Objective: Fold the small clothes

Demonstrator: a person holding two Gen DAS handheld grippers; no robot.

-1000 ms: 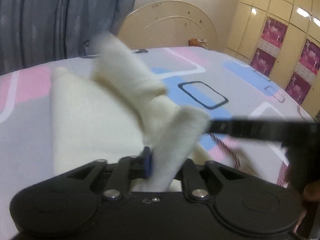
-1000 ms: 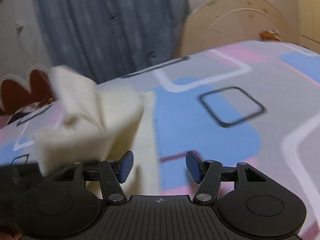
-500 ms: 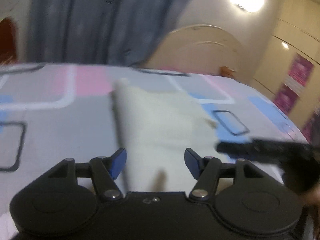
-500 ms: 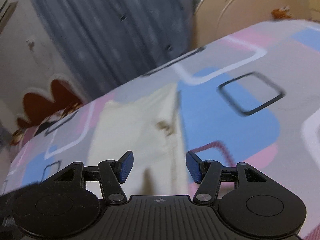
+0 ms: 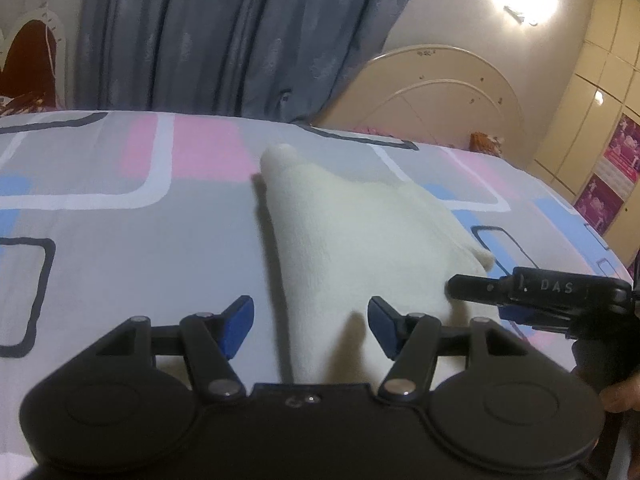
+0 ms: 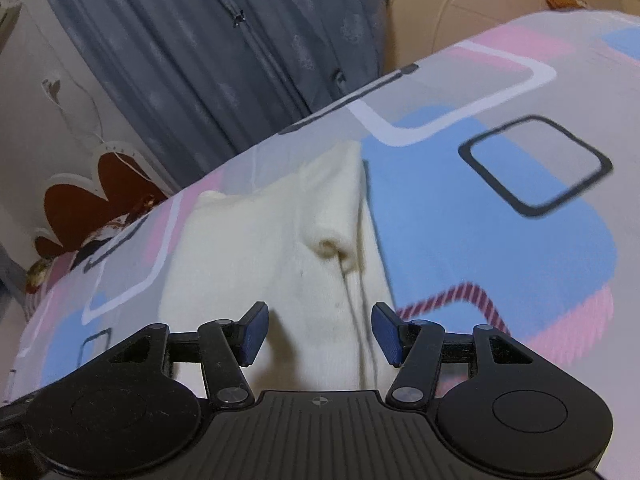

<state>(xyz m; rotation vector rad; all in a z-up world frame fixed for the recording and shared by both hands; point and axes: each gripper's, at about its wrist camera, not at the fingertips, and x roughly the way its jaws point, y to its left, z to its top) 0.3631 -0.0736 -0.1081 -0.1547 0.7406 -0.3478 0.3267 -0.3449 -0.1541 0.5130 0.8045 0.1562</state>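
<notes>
A small cream garment [image 5: 352,240] lies folded flat on the patterned bedsheet [image 5: 120,240]. My left gripper [image 5: 310,330] is open and empty, just above the near end of the garment. In the right wrist view the same garment [image 6: 272,248] lies folded, with a rolled sleeve end [image 6: 332,246] on top and a thin cord trailing toward me. My right gripper [image 6: 320,334] is open and empty over the garment's near edge. The right gripper's black body [image 5: 560,300] also shows at the right of the left wrist view.
The bed has a grey, pink and blue sheet [image 6: 500,208]. A cream headboard [image 5: 432,92] and grey curtains [image 5: 224,32] stand behind it. Wardrobe doors [image 5: 608,128] line the far right. A heart-shaped brown headboard [image 6: 92,204] is at the left.
My left gripper has let go of the cream sleeve and opened. The sleeve now lies folded on the garment. Both grippers have pulled back slightly from the cloth.
</notes>
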